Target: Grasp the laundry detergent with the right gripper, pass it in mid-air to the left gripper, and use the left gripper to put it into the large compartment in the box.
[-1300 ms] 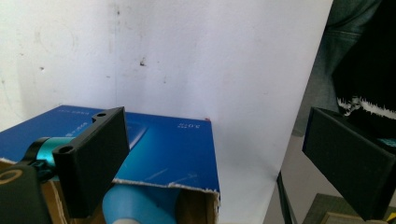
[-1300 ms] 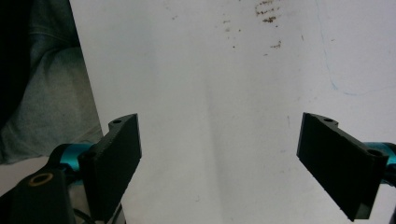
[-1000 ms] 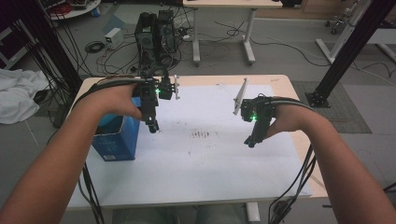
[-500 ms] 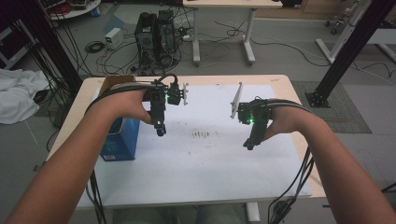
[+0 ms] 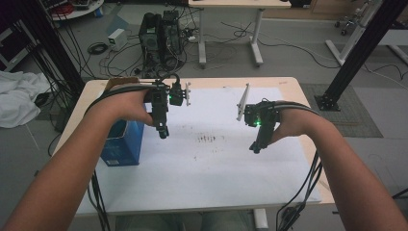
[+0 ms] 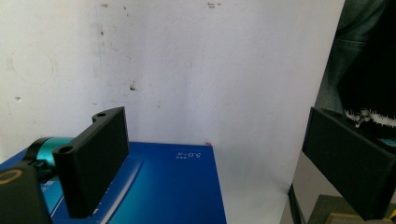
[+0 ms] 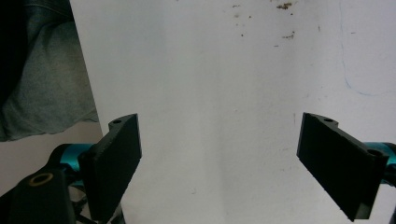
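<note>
Both pairs of jaws stand spread wide with nothing between them, and each hand hovers over the white paper sheet (image 5: 211, 163) that covers the wooden table (image 5: 296, 91). Left gripper (image 5: 163, 134) points down just beside the glossy blue cardboard box (image 5: 121, 144), which stands at the sheet's left edge under the left forearm. From the left gripper view that box (image 6: 163, 186) lies low and to the left, its printed top running under the left jaw, with bare paper in the gap. Its small white lettering is too fine to read, and its lower part is cut off. Right gripper (image 5: 256, 148) hangs well apart from the box, over stained paper (image 7: 224, 93).
</note>
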The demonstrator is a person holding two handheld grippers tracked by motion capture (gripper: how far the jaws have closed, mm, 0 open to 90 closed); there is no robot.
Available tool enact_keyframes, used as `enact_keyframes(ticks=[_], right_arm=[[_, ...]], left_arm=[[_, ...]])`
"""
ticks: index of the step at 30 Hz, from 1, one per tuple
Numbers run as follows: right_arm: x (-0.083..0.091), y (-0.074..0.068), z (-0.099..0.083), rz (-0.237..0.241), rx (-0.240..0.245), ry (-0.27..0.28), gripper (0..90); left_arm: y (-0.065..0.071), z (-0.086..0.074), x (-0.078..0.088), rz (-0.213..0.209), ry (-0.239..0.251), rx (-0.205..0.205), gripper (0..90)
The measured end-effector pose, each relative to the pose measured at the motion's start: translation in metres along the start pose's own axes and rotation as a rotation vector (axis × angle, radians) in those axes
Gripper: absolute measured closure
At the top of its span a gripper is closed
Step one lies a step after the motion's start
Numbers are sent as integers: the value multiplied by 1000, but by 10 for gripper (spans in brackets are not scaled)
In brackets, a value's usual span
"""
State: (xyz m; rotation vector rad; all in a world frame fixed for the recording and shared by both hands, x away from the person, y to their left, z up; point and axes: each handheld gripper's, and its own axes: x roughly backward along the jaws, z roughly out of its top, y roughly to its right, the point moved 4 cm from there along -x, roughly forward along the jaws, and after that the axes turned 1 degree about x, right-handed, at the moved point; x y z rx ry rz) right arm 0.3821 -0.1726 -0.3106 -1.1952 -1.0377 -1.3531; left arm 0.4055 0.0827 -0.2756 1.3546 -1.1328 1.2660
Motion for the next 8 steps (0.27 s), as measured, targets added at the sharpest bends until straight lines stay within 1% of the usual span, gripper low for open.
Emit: enact_keyframes(ticks=[6, 7, 8], right_arm=[[1, -2, -1, -5, -7, 4, 130], [1, -1, -2, -6, -2, 6, 130], [2, -2, -2, -13, -10, 5, 130]], left_arm=[[1, 0, -1, -4, -3, 1, 72], [1, 0, -1, -1, -5, 0, 72], [1, 0, -1, 0, -4, -3, 72]])
